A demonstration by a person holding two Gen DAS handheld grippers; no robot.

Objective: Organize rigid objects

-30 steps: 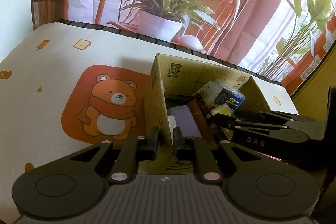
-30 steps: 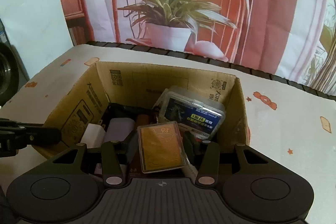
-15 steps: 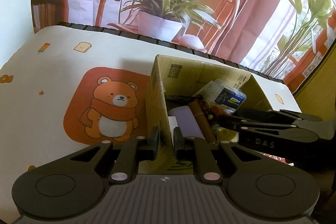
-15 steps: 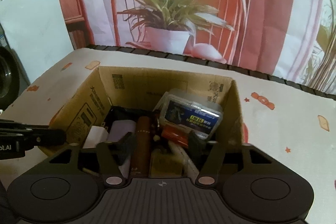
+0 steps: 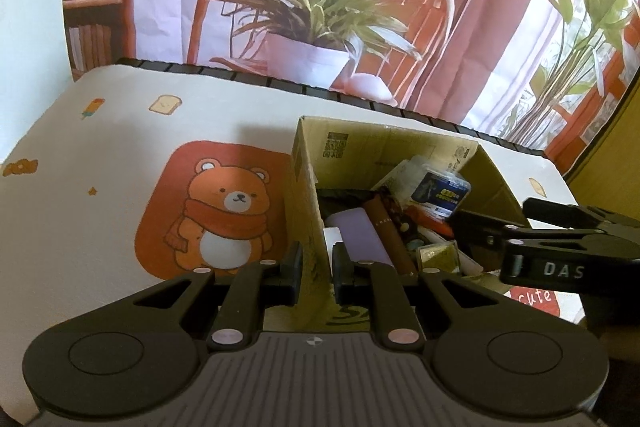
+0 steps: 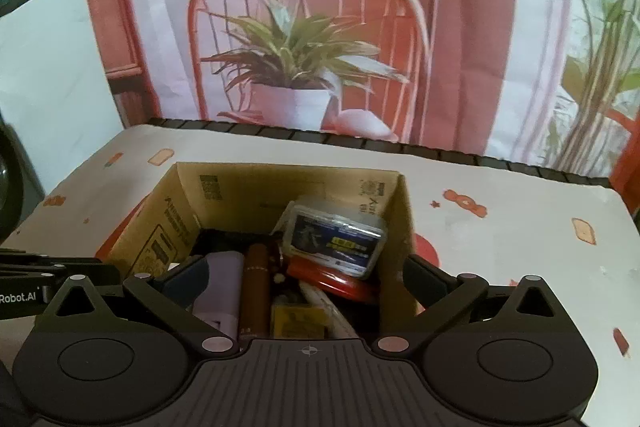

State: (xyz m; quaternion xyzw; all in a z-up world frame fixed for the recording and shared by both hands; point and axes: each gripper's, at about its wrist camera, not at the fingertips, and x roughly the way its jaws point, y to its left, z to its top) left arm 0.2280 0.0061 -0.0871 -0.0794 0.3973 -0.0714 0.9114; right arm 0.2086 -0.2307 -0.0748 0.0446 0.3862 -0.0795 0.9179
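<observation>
Right gripper [image 6: 306,277] hangs over the cardboard box [image 6: 188,199], angled down into it, jaws opening and already spread nearly as wide as the box interior. Nothing between the pads. Directly below the gap: a small gold-coloured case [image 6: 298,319] lying flat among the contents, near the box's front wall, not touched by either finger. Left of it a brown cylinder [image 6: 254,291] and a lavender block [image 6: 222,287], both lying lengthwise. Behind it a red round lid [image 6: 332,277], and a clear plastic case with a blue card [image 6: 336,241] propped tilted against the back right corner.

Left gripper [image 5: 316,265] sits at the box's near left corner, pads pinching the box's left wall [image 5: 306,211], one finger outside over the tablecloth, one inside next to the lavender block. Jaws are easing apart very slightly, but the pads are on the cardboard.

Box stands on a white tablecloth [image 5: 100,187] beside its printed bear [image 5: 224,219]. From the left camera the right gripper comes in from the right edge, above the box's right half.
</observation>
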